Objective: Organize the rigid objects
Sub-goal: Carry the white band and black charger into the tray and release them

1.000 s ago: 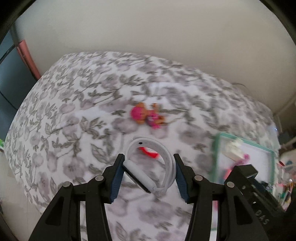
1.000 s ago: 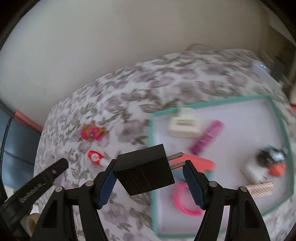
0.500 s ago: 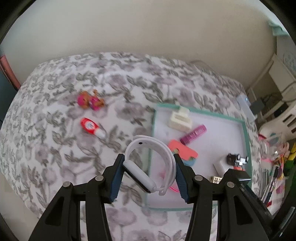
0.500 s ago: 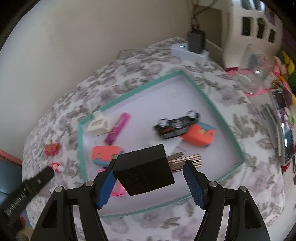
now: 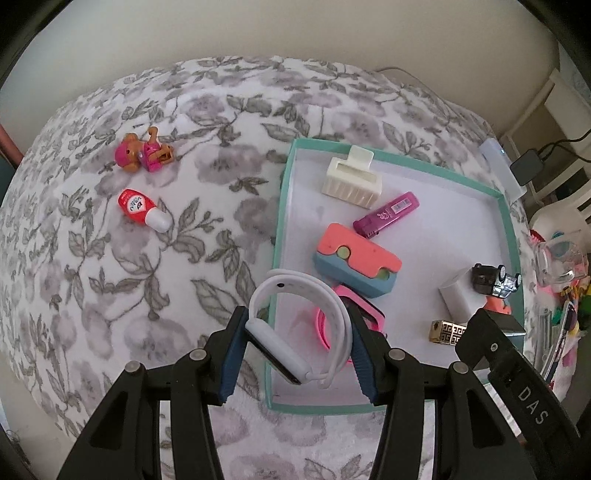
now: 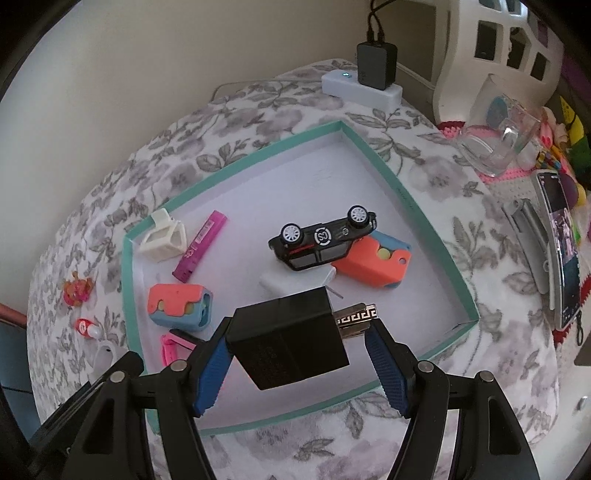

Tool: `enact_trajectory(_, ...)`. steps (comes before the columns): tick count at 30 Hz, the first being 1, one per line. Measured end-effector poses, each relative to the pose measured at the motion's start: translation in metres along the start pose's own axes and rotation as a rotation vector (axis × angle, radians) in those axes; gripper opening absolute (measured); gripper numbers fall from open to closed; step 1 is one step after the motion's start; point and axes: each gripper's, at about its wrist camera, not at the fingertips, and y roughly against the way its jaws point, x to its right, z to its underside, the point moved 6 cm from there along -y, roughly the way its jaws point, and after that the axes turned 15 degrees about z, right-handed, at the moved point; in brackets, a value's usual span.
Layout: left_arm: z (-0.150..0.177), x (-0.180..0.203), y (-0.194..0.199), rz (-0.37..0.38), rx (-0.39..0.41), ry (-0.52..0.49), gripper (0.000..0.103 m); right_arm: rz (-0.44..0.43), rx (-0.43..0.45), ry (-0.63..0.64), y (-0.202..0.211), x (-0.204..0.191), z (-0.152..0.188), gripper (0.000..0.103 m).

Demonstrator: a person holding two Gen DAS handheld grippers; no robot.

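both over the teal tray point(image 6: 424, 218): left gripper point(image 5: 297, 354) clamps white watch point(image 5: 295, 332), right gripper point(image 6: 299, 354) clamps black charger point(image 6: 291, 343)

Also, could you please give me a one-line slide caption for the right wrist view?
Right hand-held gripper holds a black plug adapter above the teal-rimmed tray of small objects.

We see a plain cream wall point(image 5: 295, 33) behind a surface covered by a grey floral cloth point(image 5: 110, 277). At the right stands white plastic furniture point(image 6: 498, 48) with square openings.
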Motion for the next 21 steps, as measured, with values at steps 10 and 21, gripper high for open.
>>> enact_trajectory(10, 0.004, 0.003, -0.013, -0.017, -0.030, -0.031, 0.054, 0.023, -0.042, 0.041, -0.013, -0.007, 0.007, 0.074)
enact_trajectory(21, 0.005, 0.000, -0.014, -0.029, -0.032, -0.030, 0.069, 0.050, -0.025, 0.047, -0.012, -0.005, 0.006, 0.076)
